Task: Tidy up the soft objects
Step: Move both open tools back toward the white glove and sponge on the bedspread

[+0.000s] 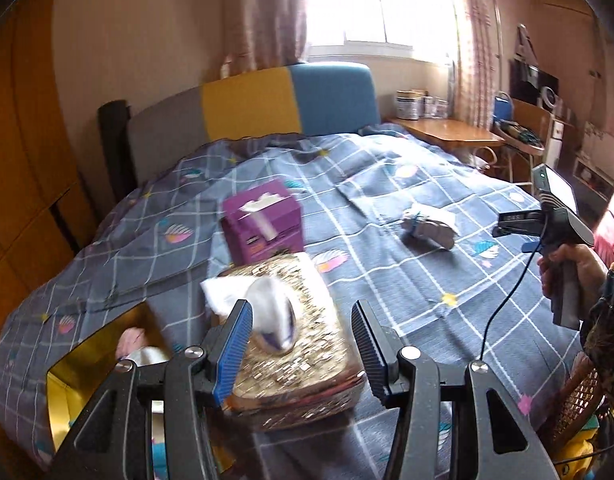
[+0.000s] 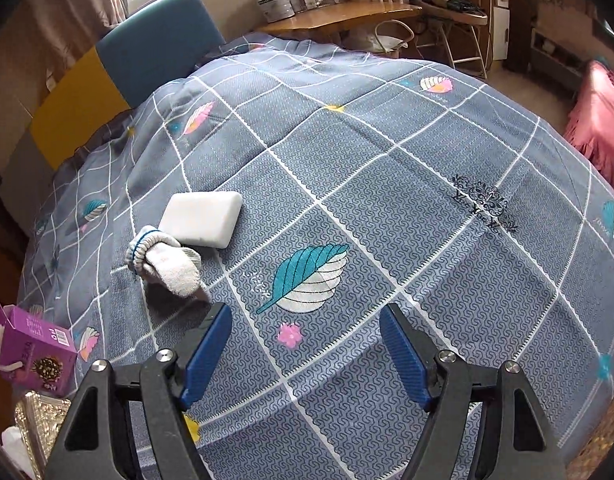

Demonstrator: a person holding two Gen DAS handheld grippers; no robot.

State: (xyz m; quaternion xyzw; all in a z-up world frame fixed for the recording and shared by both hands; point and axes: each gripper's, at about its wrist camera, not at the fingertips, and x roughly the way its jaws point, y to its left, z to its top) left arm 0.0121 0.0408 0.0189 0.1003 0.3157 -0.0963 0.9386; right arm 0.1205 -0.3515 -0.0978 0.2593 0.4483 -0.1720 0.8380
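Your left tongs (image 1: pixel 303 344) stand parted over the gold sequinned box (image 1: pixel 307 364), and nothing is pinched between the pads. A white and purple soft piece (image 1: pixel 273 316), blurred, sits just inside the left pad, above the box lid; you cannot tell from this view whether it touches the pad or lies loose on the lid. Beyond the tips stands the purple carton (image 1: pixel 263 220) with white tissue poking from its top. Off to the left and below the tongs, an open yellow-lined bin (image 1: pixel 87 364) holds pale cloth.

Your right tongs (image 2: pixel 307 344) are spreading apart with nothing between them but the grey checked bedspread (image 2: pixel 387 184). The rolled grey sock (image 2: pixel 167 260) with its blue-striped cuff lies ahead and to the left of the left pad, near it but apart. The white foam block (image 2: pixel 203 218) lies just beyond the sock, touching or almost touching its cuff. Directly ahead of the open gap is only the printed teal leaf on the cover.

From the left wrist view, your right hand (image 1: pixel 571 272) grips the other tool at the far right, with the sock well out beyond your left tips and to their right.
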